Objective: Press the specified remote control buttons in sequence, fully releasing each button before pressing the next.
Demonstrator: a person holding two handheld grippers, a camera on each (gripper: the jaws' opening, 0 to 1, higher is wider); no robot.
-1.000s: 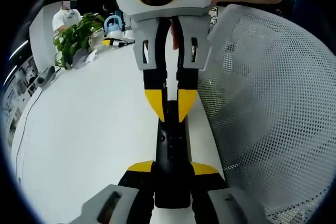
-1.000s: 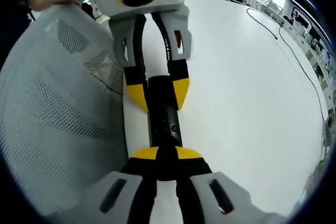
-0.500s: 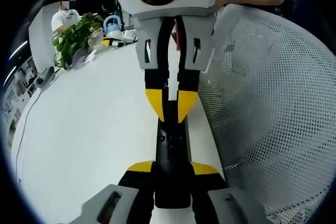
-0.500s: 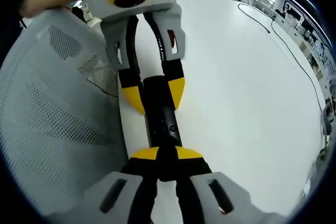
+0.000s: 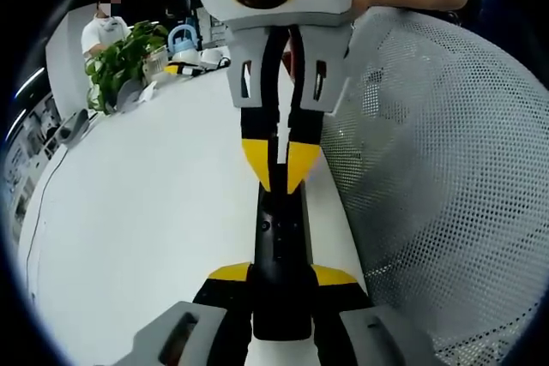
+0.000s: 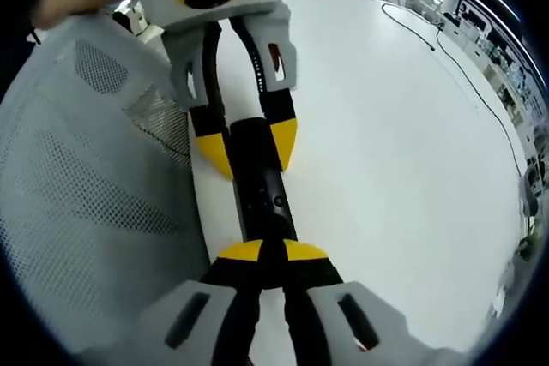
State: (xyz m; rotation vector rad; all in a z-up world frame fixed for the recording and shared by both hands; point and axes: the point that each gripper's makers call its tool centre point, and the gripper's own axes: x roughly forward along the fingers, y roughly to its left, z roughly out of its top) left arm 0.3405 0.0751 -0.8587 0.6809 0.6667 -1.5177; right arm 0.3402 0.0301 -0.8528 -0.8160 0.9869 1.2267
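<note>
Right gripper (image 5: 277, 173) now pressed together on the black remote control (image 5: 279, 246), left gripper (image 5: 279, 279) pinching its other end, at the white desk (image 5: 146, 212) edge beside a mesh chair (image 5: 437, 195).

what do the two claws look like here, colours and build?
Both match. The left claw and right claw have black jaws with yellow tips on grey slotted mounts. Seen from across, each carries a pale grey housing with a yellow-ringed black lens, and red marks show inside the grey finger frames. No cables or sleeves are visible.
</note>
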